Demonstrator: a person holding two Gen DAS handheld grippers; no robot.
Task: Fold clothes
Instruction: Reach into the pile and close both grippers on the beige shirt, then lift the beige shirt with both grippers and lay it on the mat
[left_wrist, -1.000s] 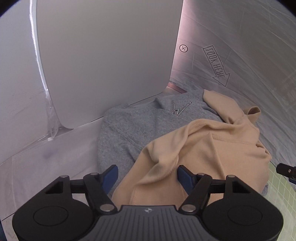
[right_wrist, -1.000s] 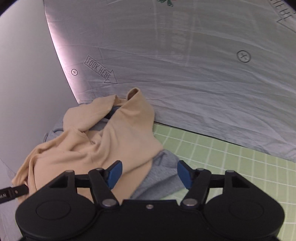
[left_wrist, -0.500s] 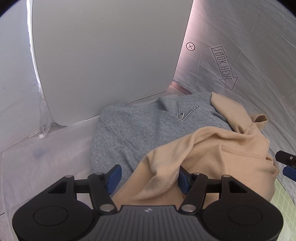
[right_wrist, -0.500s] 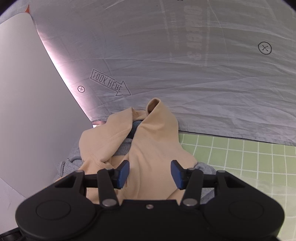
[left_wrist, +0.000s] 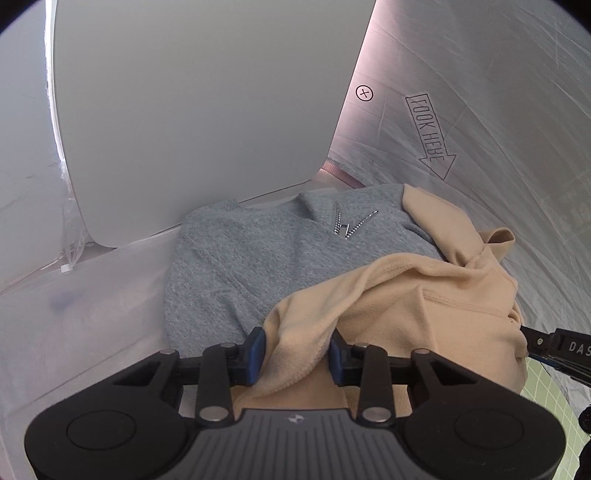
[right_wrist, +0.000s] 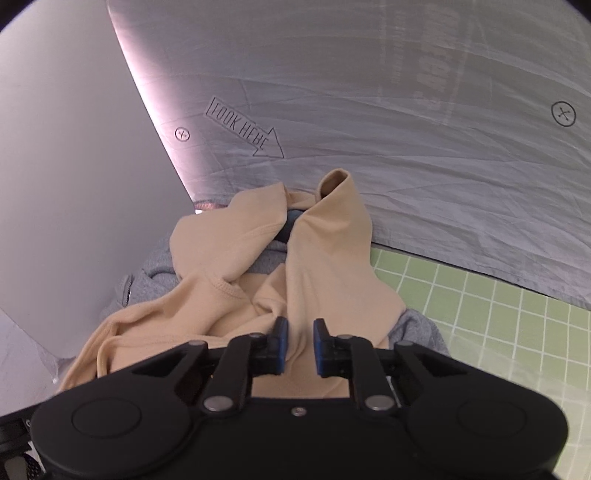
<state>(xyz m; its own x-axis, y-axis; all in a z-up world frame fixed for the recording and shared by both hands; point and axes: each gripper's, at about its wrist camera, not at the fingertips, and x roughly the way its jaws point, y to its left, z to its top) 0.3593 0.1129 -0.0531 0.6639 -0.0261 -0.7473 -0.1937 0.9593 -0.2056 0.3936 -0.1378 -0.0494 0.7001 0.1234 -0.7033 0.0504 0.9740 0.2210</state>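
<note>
Beige top (left_wrist: 424, 291) lies crumpled over the grey sweater (left_wrist: 258, 258), in the corner by the white board (left_wrist: 203, 110) and the silver sheet (right_wrist: 406, 129). I see my left tool (left_wrist: 295, 349) part-closed with a beige fold between its blue pads (left_wrist: 256, 349), both touching cloth; firm grip, I cannot tell. My right tool (right_wrist: 298, 345) is nearly closed over a beige ridge (right_wrist: 299, 332), pads just beside it, not clearly pinching. Green grid mat (right_wrist: 498, 332) to the right; zipper (left_wrist: 349, 225) open on the grey sweater.
</note>
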